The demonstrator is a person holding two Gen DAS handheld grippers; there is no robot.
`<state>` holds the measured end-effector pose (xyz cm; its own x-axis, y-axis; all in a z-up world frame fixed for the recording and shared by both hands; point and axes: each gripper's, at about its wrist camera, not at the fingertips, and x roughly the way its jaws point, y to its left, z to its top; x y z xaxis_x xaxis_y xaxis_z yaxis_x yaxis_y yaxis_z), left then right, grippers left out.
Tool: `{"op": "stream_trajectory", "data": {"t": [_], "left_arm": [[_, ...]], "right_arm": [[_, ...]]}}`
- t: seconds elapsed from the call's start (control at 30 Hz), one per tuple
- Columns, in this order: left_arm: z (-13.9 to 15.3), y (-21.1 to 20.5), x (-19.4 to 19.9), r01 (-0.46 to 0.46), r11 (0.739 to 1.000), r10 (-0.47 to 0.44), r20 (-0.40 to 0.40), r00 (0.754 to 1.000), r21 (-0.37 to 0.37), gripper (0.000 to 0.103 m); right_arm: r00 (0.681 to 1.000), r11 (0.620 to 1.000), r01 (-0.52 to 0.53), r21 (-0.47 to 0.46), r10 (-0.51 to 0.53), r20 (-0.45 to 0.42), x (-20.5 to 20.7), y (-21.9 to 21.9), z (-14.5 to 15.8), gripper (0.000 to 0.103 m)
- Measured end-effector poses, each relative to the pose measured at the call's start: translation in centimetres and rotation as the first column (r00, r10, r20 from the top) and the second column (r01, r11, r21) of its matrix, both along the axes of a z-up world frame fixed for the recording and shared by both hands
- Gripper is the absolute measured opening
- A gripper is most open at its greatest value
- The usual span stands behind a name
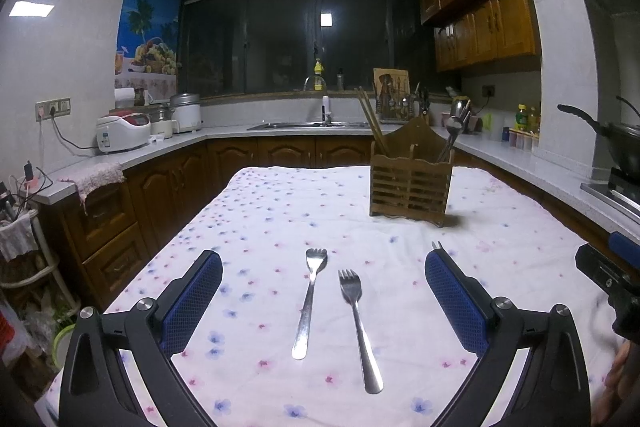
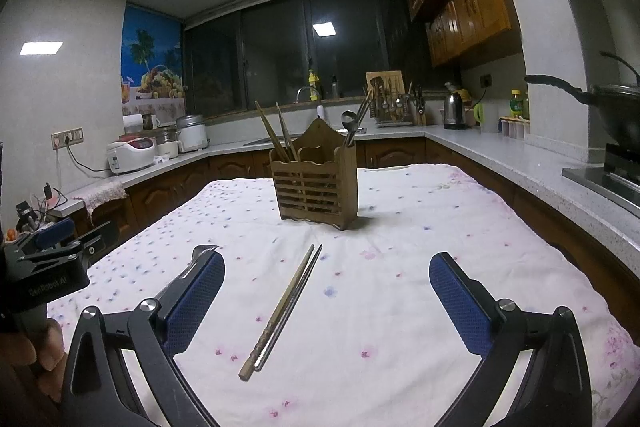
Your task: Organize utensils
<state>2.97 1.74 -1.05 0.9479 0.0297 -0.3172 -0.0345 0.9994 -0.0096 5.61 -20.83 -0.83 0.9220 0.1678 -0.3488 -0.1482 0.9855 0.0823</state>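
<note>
Surface: floral cloth (image 1: 280,211) over surface, kitchen counters behind.
Left tool (image 1: 324,291): blue pads spread wide, empty, above two forks (image 1: 310,301) lying side by side.
Right tool (image 2: 326,291): spread, empty, above chopstick pair (image 2: 286,305).
Wooden holder (image 2: 318,183): upright beyond both; chopsticks left compartment, spoons right.

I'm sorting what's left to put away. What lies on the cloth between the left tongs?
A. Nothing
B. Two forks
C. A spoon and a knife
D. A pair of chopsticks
B: two metal forks lie side by side between the open left tongs, tines pointing toward the wooden holder.
</note>
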Motion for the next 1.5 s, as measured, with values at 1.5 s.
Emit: {"op": "stream_trajectory", "data": {"t": [1.5], "left_arm": [[0.13,-0.44,-0.58,0.009,1.0,-0.01,0.013,1.0,0.015,0.102]], "right_arm": [[1.0,1.0,-0.006,0.008,0.006,0.003,0.32,0.4,0.03,0.103]]}}
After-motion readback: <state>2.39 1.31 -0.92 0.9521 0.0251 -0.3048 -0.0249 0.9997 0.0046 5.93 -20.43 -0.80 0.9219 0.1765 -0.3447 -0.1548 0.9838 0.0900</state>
